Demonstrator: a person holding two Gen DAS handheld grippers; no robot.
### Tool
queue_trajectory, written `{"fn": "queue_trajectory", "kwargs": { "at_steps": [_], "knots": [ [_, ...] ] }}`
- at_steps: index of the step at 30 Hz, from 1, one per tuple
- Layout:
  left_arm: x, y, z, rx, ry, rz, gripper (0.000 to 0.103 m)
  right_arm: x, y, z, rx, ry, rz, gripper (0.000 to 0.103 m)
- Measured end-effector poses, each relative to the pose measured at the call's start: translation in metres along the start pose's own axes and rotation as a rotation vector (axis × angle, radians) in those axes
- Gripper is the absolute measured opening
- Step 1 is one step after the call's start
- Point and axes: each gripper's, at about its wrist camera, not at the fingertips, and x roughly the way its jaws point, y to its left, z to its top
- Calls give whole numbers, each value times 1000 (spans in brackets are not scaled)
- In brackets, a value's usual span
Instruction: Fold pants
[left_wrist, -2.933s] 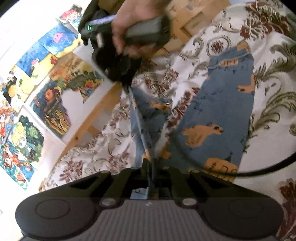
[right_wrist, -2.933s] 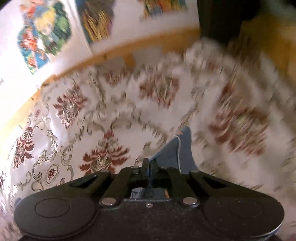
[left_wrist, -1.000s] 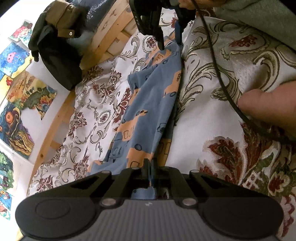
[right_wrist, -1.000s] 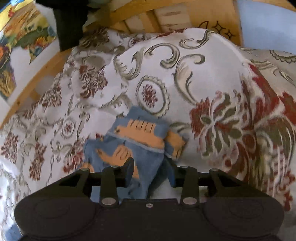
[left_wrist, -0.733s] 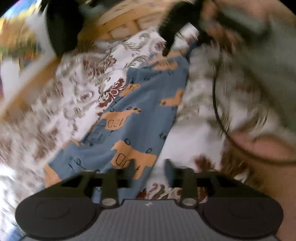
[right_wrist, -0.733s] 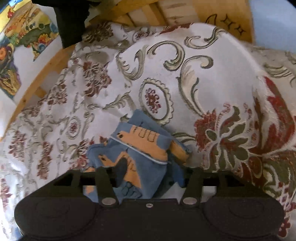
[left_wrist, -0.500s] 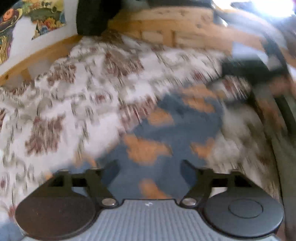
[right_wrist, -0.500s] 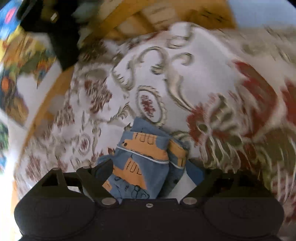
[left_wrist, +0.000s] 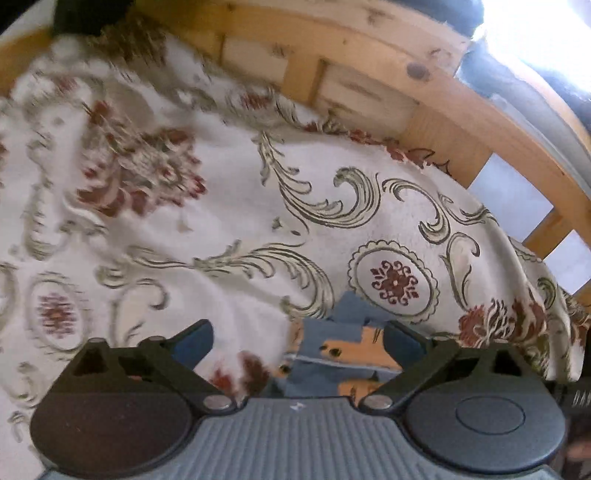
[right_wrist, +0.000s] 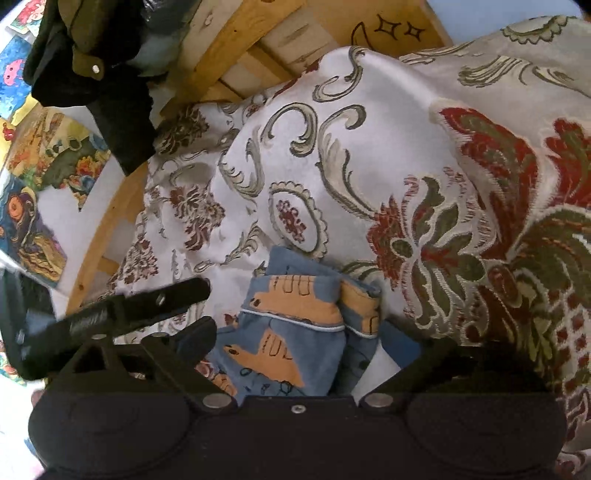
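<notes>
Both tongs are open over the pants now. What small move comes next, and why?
Probably close the right tongs on the near edge of the pants. They lie released in a rumpled bundle on the bedspread, so they likely need regripping to square the fold.

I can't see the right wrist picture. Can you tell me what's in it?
Blue pants with orange animal prints lie bunched on a flowery bedspread, between the open fingers of the right gripper. A wooden bed frame runs behind.
</notes>
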Motion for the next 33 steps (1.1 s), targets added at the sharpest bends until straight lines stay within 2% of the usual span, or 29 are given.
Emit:
{"fn": "queue_trajectory", "kwargs": {
  "at_steps": [2, 4, 6, 7, 9, 12, 15, 16, 19, 25, 30, 33],
  "knots": [
    [14, 1, 6, 3, 51, -33, 84, 1, -1, 0, 9, -5, -17, 83],
    [23, -1, 9, 21, 90, -45, 77, 1, -2, 0, 22, -10, -25, 79],
    [31, -2, 13, 31, 112, -45, 60, 0, -4, 0, 34, -15, -32, 72],
    [34, -3, 14, 32, 125, -42, 54, 0, -5, 0, 38, -16, -36, 63],
    [38, -4, 15, 36, 145, -21, 35, 0, -6, 0, 43, -14, -50, 55],
    [43, -4, 15, 24, 168, -6, 21, 2, -7, 0, 42, -8, -63, 47],
    [43, -7, 14, 11, 153, 6, 9, 2, -6, 0, 33, -6, -78, 32],
    [42, -8, 14, 4, 148, 8, 9, 2, -5, -1, 25, -5, -83, 28],
    [37, -15, 18, -2, 133, 22, 7, 1, -2, -3, -7, -8, -107, 27],
    [30, -34, 29, 80, 107, 72, 7, -12, 11, -8, -101, -83, -116, 33],
    [31, -48, 39, 124, 96, 84, 7, -1, 4, -2, -47, -60, -135, 35],
    [32, -54, 42, 143, 99, 93, 7, -11, 3, -4, -40, -69, -120, 35]
  ]
}}
